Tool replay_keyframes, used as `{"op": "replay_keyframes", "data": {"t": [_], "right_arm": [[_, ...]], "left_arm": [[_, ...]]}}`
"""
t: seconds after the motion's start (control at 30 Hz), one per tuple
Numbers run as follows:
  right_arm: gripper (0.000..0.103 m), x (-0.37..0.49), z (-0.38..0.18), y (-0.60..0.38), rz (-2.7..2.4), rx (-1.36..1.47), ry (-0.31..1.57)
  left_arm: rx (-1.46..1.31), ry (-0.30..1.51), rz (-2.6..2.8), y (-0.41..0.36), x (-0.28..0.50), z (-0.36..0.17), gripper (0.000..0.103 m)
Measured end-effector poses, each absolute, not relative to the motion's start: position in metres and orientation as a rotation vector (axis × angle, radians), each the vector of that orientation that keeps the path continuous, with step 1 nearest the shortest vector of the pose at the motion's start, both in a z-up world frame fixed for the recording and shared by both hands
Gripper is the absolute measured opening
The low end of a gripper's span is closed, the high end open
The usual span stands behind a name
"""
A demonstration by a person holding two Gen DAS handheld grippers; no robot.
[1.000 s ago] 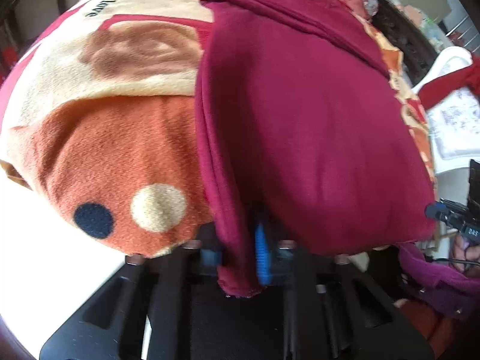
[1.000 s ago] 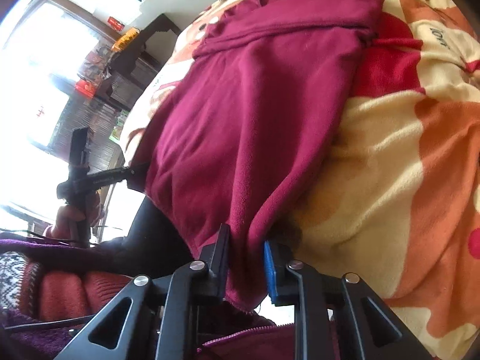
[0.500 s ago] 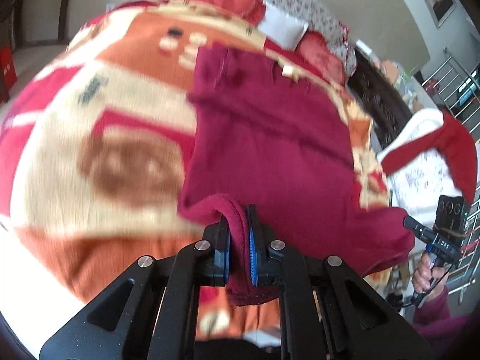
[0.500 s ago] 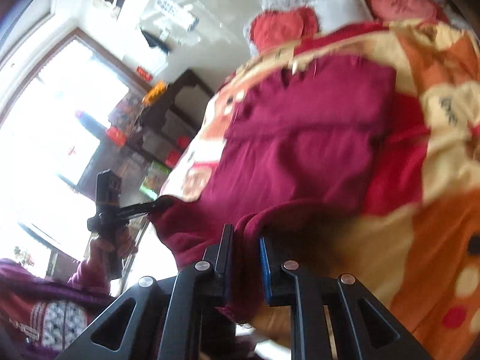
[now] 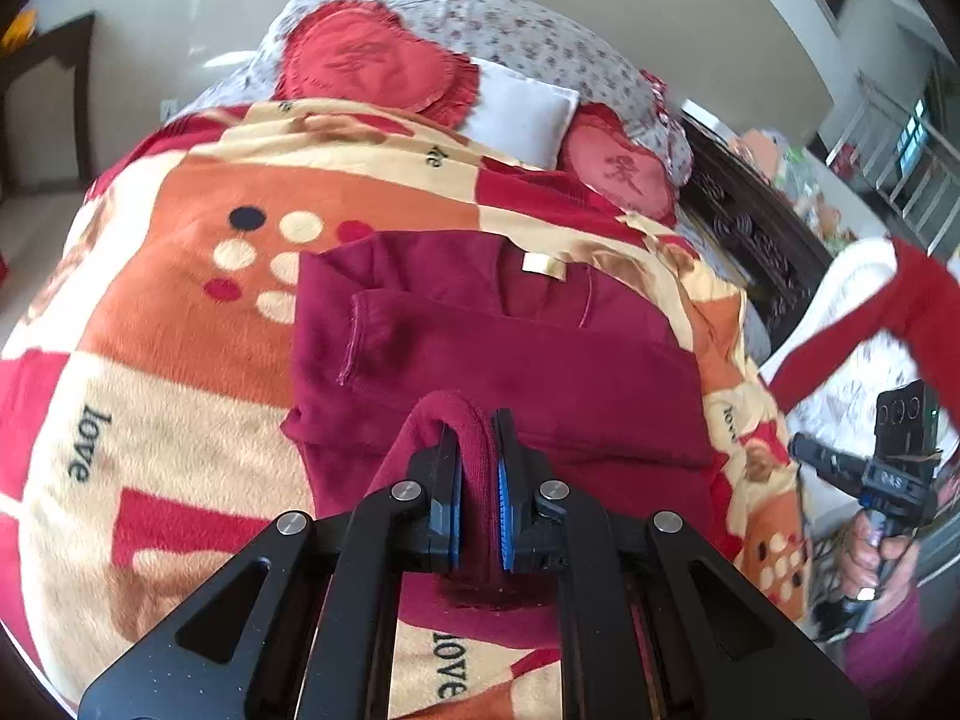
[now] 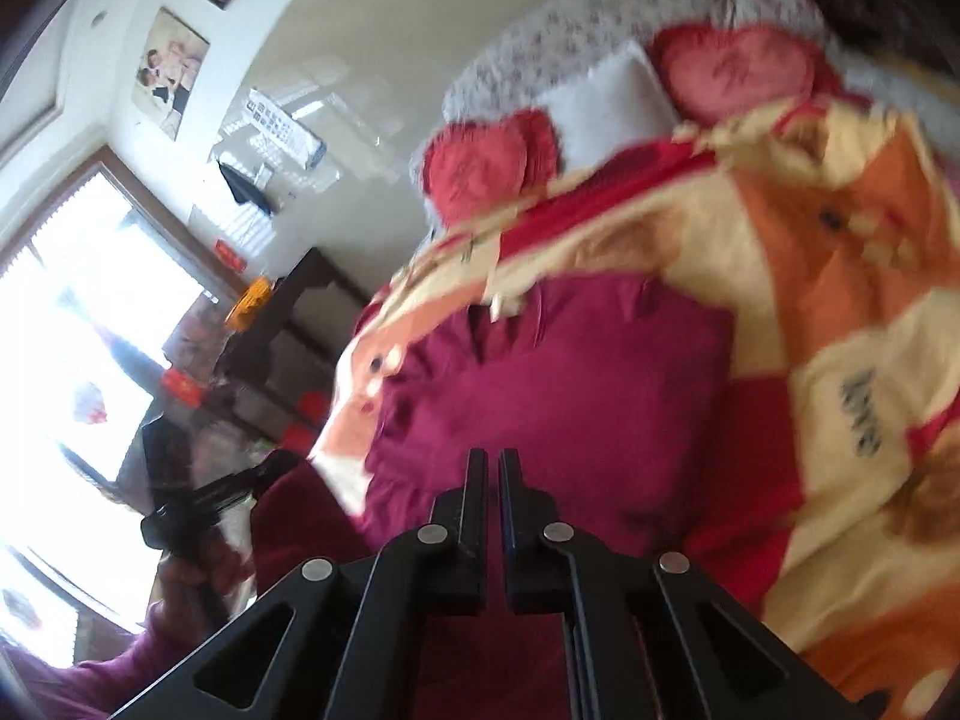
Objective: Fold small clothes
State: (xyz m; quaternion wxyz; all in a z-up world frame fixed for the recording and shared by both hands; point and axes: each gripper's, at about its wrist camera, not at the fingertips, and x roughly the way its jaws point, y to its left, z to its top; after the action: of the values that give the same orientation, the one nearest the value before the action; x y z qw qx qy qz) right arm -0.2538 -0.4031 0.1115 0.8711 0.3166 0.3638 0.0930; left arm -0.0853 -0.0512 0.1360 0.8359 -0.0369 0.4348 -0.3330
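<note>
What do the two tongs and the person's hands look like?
Both tongs are matte black. The left tongs have flat fingers lined with bright blue pads, angled struts with triangular cut-outs, and round silver rivets. The right tongs have the same black frame and rivets; their pads are barely visible. Seen from the left camera, the right hand wears a ring and a purple sleeve.

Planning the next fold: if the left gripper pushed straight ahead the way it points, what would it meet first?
Probably the maroon sweater itself: the left gripper, jaws shut on its hem, points at the folded body lying on the blanket. Depth is unclear.
</note>
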Motion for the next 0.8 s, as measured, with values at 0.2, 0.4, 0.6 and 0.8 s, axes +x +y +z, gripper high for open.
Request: {"op": "replay_keyframes", "data": {"t": [0.2,0.4,0.6,0.8], "right_arm": [[0.058,-0.298,0.071,-0.365,0.329,0.701,1.026],[0.063,-0.351,0.034,-0.356,0.388,0.936,1.122],[0.072,-0.359,0.019,-0.344,0.506,1.219,0.975],[0.033,-0.329,0.021,-0.311,0.549,1.118,1.004]], "left_arm": [[-0.077,0.931,-0.706,-0.051,-0.083,0.136,0.008],[-0.059,0.926,-0.7,-0.05,-0.085,0.136,0.008],[-0.059,0.925,-0.697,-0.048,-0.089,0.136,0.008],[-0.052,0.919,-0.696,-0.045,-0.091,0.136,0.008]]}}
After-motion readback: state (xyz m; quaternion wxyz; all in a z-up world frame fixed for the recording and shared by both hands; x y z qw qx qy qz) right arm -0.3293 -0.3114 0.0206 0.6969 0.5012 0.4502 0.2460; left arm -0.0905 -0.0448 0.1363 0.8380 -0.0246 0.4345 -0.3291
